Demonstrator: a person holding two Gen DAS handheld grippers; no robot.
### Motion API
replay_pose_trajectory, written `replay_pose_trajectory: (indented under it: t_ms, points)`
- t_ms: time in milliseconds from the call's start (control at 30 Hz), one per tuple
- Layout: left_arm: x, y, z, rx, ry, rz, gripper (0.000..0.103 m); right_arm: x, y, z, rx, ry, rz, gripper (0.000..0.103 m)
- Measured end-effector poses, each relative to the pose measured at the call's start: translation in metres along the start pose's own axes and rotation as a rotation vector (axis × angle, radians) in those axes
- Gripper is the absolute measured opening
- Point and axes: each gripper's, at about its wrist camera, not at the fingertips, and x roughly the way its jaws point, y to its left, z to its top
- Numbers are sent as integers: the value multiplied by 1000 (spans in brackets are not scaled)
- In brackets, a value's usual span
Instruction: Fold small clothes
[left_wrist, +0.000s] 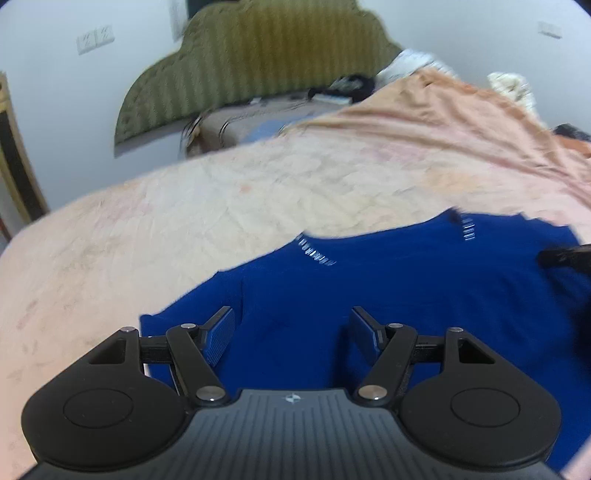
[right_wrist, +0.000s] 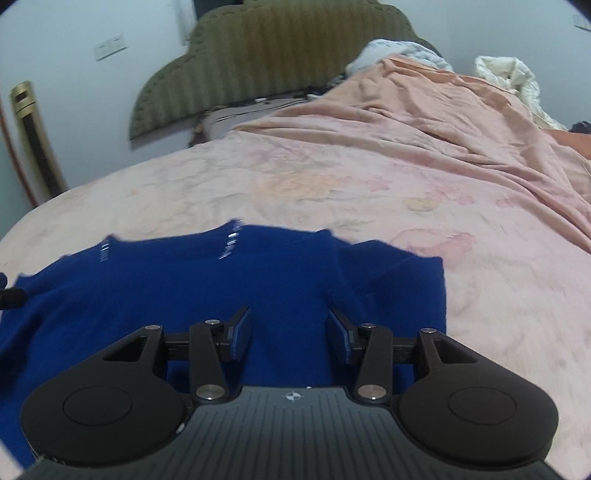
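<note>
Bed (right_wrist: 332, 192) with wrinkled pale pink floral sheet. Blue garment (right_wrist: 221, 280) lies flat on its near part. Peach blanket (right_wrist: 461, 122) bunched along right side; white bedding (right_wrist: 506, 74) heaped at far right corner.

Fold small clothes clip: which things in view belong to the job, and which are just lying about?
Job: dark blue knitted garment; open left tool; open right tool.

Lying about: pink floral bedsheet; peach crumpled blanket; olive padded headboard; white bundled bedding.
</note>
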Motion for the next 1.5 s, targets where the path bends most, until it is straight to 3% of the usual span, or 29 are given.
replay_pose_trajectory:
  t_ms: [100, 200, 333, 467, 567, 667, 767, 900, 1100, 1233, 1500]
  points:
    - [28, 18, -6, -98, 64, -2, 70, 15, -17, 3, 45, -14, 3, 51]
    - [31, 33, -13, -190, 35, -43, 77, 27, -26, 5, 61, -13, -73, 56]
    - [29, 21, -23, -115, -19, 5, 82, 29, -26, -1, 44, -41, -65, 62]
    - [29, 23, -24, -132, -25, 3, 83, 16, -9, -1, -7, -86, -147, 63]
    - [31, 25, -22, -134, -25, 3, 84, -4, 11, -4, -67, -129, -99, 67]
    - [31, 22, -22, -126, -29, 12, 85, -11, 36, -12, -162, -102, -33, 76]
    - [31, 22, -23, -127, -29, 12, 85, 3, 47, -19, -235, -32, -51, 79]
    - [31, 22, -23, -123, -30, 15, 85, 9, 40, -14, -163, 1, -66, 82]
    - [31, 22, -23, -125, -32, 22, 87, -11, 46, -16, -177, -20, -58, 86]
    - [31, 21, -24, -124, -37, 29, 88, 3, 47, -20, -183, 43, -81, 91]
    - [31, 20, -26, -130, -46, 37, 88, 8, 51, -36, -185, -26, -123, 103]
